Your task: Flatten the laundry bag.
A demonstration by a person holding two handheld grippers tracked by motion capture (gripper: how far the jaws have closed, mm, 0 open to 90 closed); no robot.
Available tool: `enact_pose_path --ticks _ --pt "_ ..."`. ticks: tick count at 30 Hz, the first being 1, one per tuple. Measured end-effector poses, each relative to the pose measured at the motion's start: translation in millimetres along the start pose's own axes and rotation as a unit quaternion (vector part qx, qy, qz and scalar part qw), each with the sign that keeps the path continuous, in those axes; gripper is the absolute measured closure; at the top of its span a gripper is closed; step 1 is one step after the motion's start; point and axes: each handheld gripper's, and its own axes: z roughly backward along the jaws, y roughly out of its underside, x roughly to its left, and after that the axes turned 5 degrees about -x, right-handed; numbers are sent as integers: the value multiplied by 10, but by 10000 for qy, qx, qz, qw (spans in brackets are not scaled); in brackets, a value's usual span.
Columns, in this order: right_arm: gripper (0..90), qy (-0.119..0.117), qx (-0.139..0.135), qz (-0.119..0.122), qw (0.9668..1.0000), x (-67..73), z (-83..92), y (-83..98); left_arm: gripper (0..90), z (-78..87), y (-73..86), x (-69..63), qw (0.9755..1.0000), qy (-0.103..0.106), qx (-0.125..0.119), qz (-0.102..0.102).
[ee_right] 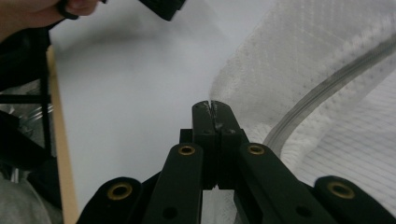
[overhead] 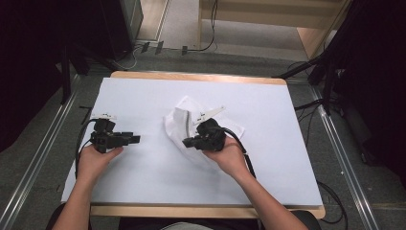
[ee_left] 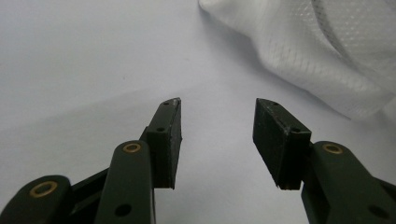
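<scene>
A crumpled white mesh cloth (overhead: pixel 176 122) lies in the middle of the white table (overhead: pixel 139 91). My right gripper (overhead: pixel 187 142) sits at the cloth's near left edge. In the right gripper view its jaws (ee_right: pixel 212 106) are pressed together with a thin edge of the cloth (ee_right: pixel 317 65) pinched at the tips. My left gripper (overhead: pixel 137 139) rests on the bare table to the left of the cloth, pointing toward it. Its jaws (ee_left: pixel 218 102) stand wide apart with nothing between them, and the cloth (ee_left: pixel 327 56) lies a short way ahead to the right.
The table has a wooden rim (overhead: pixel 191 76) at the far side and another at the near side. Cables (overhead: pixel 210 43) run over the floor behind it. Metal rails (overhead: pixel 43 143) flank both sides, with dark stands and curtains beyond.
</scene>
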Motion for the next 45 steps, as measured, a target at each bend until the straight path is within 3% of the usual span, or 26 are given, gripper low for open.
enact_pose_path --ticks 7,15,20,24,28,31,33,40,45 --pt "900 -375 -20 263 9989 308 -81 -37 527 110 0 75 9999 -107 -103 69" --pt "897 -824 61 442 9956 638 -203 -67 522 243 19 192 9993 -267 -201 156" --pt "747 -807 -60 449 9957 681 -161 -88 516 257 -3 200 9992 -283 -269 111" --pt "732 -500 -241 492 9972 581 -27 -77 512 187 -47 162 9996 -164 -221 75" --pt "727 -249 -212 271 9991 372 9 57 510 62 -102 78 9999 -50 -78 -76" --pt "710 -94 -127 242 9996 259 38 157 506 -59 -163 1 9997 23 105 -225" --pt "691 -11 -146 232 9996 187 84 221 501 -134 -214 -32 9992 30 213 -326" --pt "666 394 -229 -61 9989 -117 320 490 489 -397 -384 -93 9989 167 293 -315" --pt "634 642 -336 -306 9969 -311 438 680 494 -509 -377 -111 9983 202 380 -391"
